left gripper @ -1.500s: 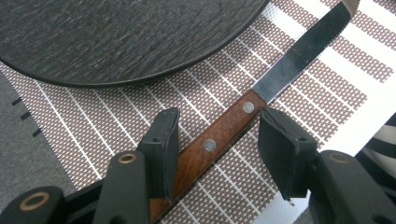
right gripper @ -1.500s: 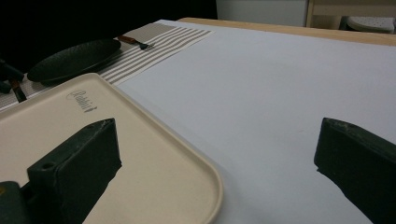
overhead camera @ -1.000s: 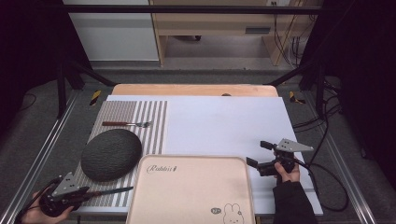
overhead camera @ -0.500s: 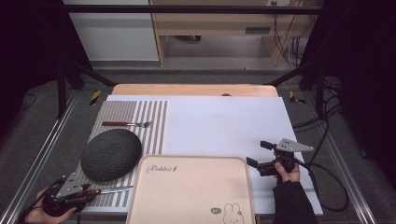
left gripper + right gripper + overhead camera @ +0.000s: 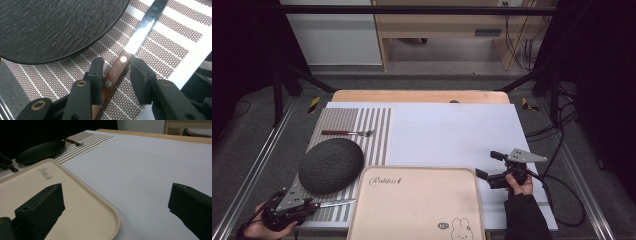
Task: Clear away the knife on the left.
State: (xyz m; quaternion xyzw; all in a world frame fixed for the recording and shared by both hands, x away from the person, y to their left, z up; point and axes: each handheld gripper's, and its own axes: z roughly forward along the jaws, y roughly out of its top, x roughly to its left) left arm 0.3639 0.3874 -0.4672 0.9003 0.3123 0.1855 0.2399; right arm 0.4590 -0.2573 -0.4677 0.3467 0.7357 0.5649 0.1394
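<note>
Knife [image 5: 117,72] lies between left gripper's [image 5: 116,76] closing jaws.

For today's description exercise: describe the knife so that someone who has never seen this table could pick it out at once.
Start at the striped mat on the table's left side. Near its front edge, below the dark round plate, lies the knife, its brown riveted handle between the left gripper jaws. Unlike the fork behind the plate, it has a flat shiny blade.
</note>
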